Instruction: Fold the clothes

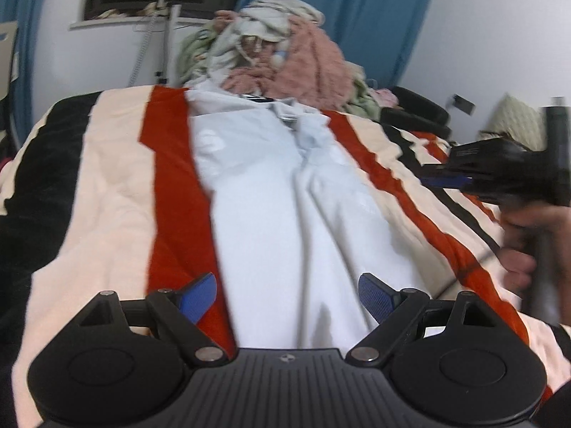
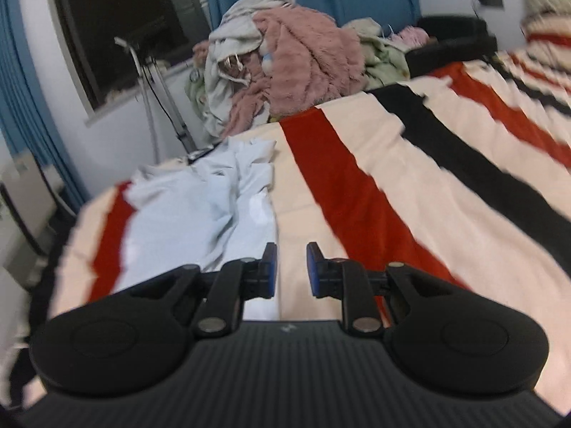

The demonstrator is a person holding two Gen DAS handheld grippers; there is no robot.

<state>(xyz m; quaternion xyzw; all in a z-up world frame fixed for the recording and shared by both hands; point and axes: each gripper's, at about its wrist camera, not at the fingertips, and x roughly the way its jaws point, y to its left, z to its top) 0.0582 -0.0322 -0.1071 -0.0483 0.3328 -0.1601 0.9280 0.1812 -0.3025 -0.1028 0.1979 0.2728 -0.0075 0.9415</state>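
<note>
A pale blue-white garment (image 1: 278,192) lies lengthwise on the striped bed cover, its crumpled end at the far side. It also shows in the right wrist view (image 2: 200,207), left of centre. My left gripper (image 1: 287,297) is open and empty, its blue pads spread over the garment's near end. My right gripper (image 2: 291,271) is partly open and empty, hovering just past the garment's right edge over the cream stripe. It shows in the left wrist view (image 1: 442,178) at the right, held by a hand.
The bed cover (image 2: 410,185) has cream, red and black stripes. A pile of clothes (image 1: 285,50), pink, cream and green, sits at the far end of the bed. A window, blue curtains (image 1: 374,10) and a metal stand (image 2: 153,100) lie beyond.
</note>
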